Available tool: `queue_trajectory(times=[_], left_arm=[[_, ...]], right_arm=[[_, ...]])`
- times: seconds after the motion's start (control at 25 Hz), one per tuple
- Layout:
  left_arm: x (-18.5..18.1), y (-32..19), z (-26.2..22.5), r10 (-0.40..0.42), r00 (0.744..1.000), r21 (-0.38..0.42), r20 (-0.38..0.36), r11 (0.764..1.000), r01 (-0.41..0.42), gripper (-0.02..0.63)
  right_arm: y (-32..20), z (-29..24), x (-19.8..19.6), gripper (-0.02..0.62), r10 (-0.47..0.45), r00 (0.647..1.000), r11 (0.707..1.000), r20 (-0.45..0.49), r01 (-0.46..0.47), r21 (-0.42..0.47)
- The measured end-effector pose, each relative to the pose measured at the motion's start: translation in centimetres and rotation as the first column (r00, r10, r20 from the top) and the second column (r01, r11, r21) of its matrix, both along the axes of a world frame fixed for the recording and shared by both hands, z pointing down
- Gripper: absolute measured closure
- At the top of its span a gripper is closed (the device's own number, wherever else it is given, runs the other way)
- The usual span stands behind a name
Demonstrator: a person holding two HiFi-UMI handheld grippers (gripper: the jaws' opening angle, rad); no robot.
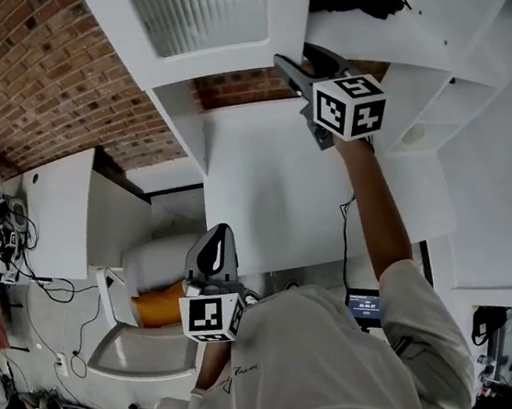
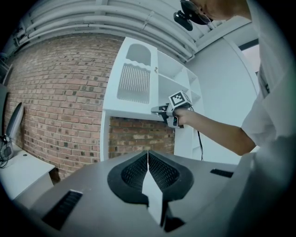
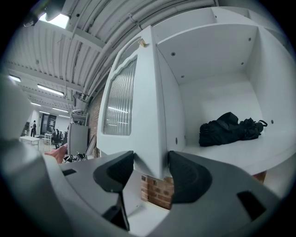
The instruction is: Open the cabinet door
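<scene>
The white cabinet door (image 1: 210,56) with a ribbed glass panel stands swung out from the upper cabinet (image 3: 217,60); it also shows in the left gripper view as the door (image 2: 134,83). My right gripper (image 1: 305,61) is raised to the door's lower corner. In the right gripper view the door's (image 3: 138,106) bottom edge sits between the spread jaws of the right gripper (image 3: 150,169), which is open. My left gripper (image 1: 215,243) hangs low by the person's chest, shut with nothing in it; its pads (image 2: 148,162) meet. From there the right gripper (image 2: 162,111) is seen at the door.
A black bag (image 3: 231,129) lies on the cabinet shelf (image 1: 418,12) behind the door. A brick wall (image 1: 28,79) runs at the left, with a white desk (image 1: 58,214) and cables (image 1: 33,273) below it. An orange object (image 1: 162,305) lies low in a white tub.
</scene>
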State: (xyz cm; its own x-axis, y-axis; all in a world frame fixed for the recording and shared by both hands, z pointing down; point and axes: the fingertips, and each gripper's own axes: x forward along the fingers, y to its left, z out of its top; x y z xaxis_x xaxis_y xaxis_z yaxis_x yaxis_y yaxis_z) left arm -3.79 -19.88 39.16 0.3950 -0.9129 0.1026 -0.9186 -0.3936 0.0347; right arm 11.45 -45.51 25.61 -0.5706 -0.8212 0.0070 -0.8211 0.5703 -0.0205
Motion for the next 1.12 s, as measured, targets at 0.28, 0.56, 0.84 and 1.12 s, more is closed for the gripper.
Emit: queue_trajectory(times=[0.28,0.56,0.84,1.12], left_arm=[[-0.7,0.6,0.4,-0.008,1.0,-0.014,0.006,1.0,0.008,0.588],[-1.0,1.0,0.6,-0.001,1.0,-0.018,0.001,1.0,0.001,0.589],[-1.3,1.2,0.4,0.009,0.999,-0.03,-0.032,1.0,-0.01,0.588],[-1.2,1.5,0.7,0.034,0.998,-0.037,-0.051,0.999,-0.036,0.588]], right_arm=[[0.3,0.0,-0.3,0.37,0.036,0.999,0.999,-0.03,-0.036,0.011],[0.4,0.4,-0.5,0.368,0.125,0.988,0.992,-0.089,-0.123,0.027],[2.0,0.1,-0.5,0.373,0.128,0.988,0.992,-0.087,-0.128,0.012],[3.9,0.2,-0.3,0.419,0.118,0.99,0.993,-0.083,-0.117,0.014]])
